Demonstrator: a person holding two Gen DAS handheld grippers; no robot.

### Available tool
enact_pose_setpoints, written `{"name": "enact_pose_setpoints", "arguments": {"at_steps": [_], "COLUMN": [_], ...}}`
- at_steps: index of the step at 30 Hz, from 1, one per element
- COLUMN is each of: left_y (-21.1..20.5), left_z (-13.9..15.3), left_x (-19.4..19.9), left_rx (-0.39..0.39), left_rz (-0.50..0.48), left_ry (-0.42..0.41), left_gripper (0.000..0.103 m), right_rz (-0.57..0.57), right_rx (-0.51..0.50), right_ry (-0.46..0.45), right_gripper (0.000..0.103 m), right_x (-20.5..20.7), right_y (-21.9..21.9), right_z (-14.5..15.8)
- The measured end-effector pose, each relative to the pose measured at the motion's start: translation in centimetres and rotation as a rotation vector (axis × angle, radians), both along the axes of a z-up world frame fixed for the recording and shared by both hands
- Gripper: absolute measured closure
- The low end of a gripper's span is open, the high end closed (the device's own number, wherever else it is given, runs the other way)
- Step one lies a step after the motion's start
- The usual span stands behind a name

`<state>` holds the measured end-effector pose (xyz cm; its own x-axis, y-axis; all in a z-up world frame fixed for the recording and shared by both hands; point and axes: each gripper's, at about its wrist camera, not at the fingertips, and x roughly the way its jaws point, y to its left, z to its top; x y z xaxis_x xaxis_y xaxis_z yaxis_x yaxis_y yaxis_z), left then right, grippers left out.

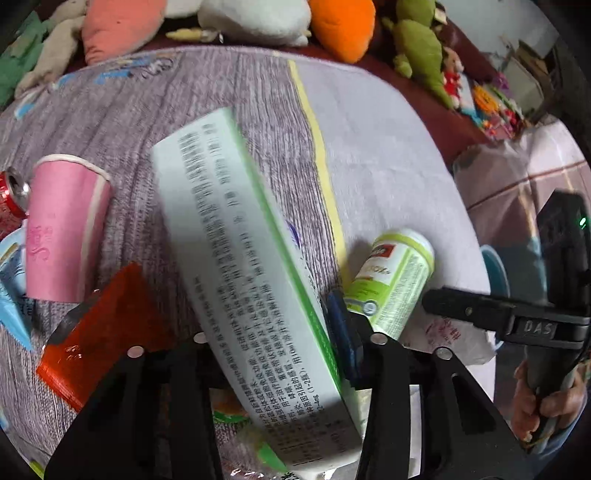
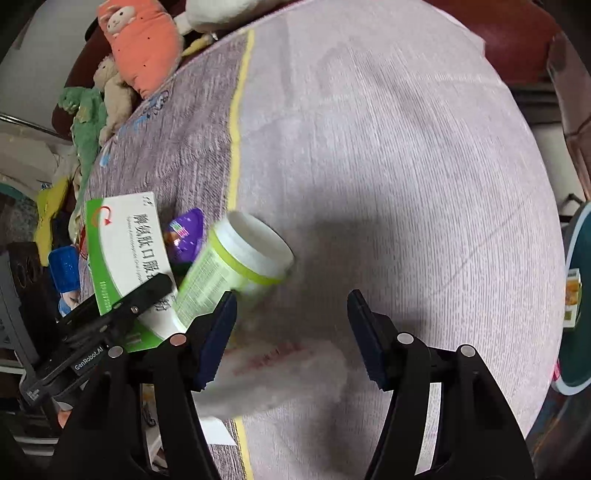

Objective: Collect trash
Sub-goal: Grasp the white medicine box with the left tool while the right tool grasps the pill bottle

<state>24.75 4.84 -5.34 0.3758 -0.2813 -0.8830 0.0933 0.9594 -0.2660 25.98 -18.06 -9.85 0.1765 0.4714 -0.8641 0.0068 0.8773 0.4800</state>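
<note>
My left gripper (image 1: 269,332) is shut on a long white-and-green medicine box (image 1: 243,266), which stands tilted between its jaws; the blue right pad (image 1: 341,325) presses the box's side, and the left fingertip is hidden behind the box. A green-and-white pill bottle (image 2: 236,266) lies on its side on the cloth, just beyond my right gripper's left fingertip (image 2: 218,332). My right gripper (image 2: 291,328) is open above a crumpled white tissue (image 2: 280,373) that lies between its fingers. In the right wrist view the left gripper (image 2: 125,310) and the box (image 2: 125,258) are at the left.
A pink paper cup (image 1: 66,229) lies on its side beside a red can (image 1: 11,199) and a red wrapper (image 1: 103,332). A purple wrapper (image 2: 184,232) lies behind the bottle. Plush toys (image 1: 340,26) line the far edge. A teal bin (image 2: 578,295) stands at the right.
</note>
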Motion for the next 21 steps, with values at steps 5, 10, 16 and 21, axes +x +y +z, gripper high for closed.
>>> {"name": "enact_pose_setpoints", "arguments": {"at_steps": [5, 10, 16, 21], "left_y": [2.1, 3.8, 5.2, 5.7], "left_z": [2.0, 2.6, 2.5, 2.2], "left_x": [-0.2, -0.3, -0.9, -1.2], "left_rx": [0.025, 0.031, 0.006, 0.003], "left_rz": [0.039, 0.058, 0.066, 0.071], "left_ry": [-0.060, -0.083, -0.086, -0.081], "left_gripper": [0.065, 0.065, 0.065, 0.065], "right_rz": [0.003, 0.034, 0.031, 0.043], "right_rx": [0.007, -0.006, -0.001, -0.006], "right_ry": [-0.040, -0.030, -0.016, -0.031], "right_gripper": [0.043, 0.042, 0.037, 0.038], "right_x": [0.5, 1.8, 3.2, 3.4], "right_y": [0.8, 3.8, 6.1, 7.7], "right_z": [1.4, 1.4, 0.1, -0.6]}}
